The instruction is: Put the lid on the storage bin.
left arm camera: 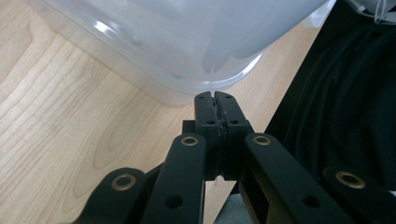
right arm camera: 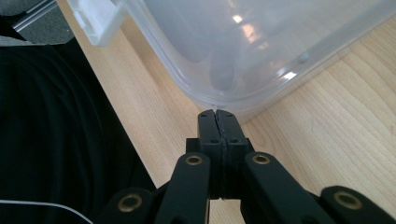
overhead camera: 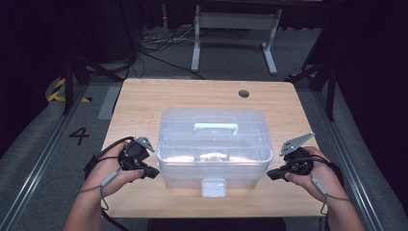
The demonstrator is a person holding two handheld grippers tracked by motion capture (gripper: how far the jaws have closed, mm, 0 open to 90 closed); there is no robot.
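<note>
A clear plastic storage box (overhead camera: 214, 147) with a pale handle (overhead camera: 216, 127) on its lid and a white front latch (overhead camera: 213, 187) stands in the middle of the wooden table (overhead camera: 144, 103). My left gripper (overhead camera: 154, 173) rests at the box's near left corner, jaws shut and empty. In the left gripper view the gripper's tips (left arm camera: 215, 96) almost touch the box's rounded corner (left arm camera: 187, 51). My right gripper (overhead camera: 271, 175) sits at the near right corner, also shut with nothing held. Its tips (right arm camera: 217, 112) point at the box's lower rim (right arm camera: 243, 65).
A round cable hole (overhead camera: 244, 93) lies in the table's far right part. Beyond the table stands a white metal frame (overhead camera: 234, 33) with loose cables on the grey floor. The table's near edge runs close below both hands.
</note>
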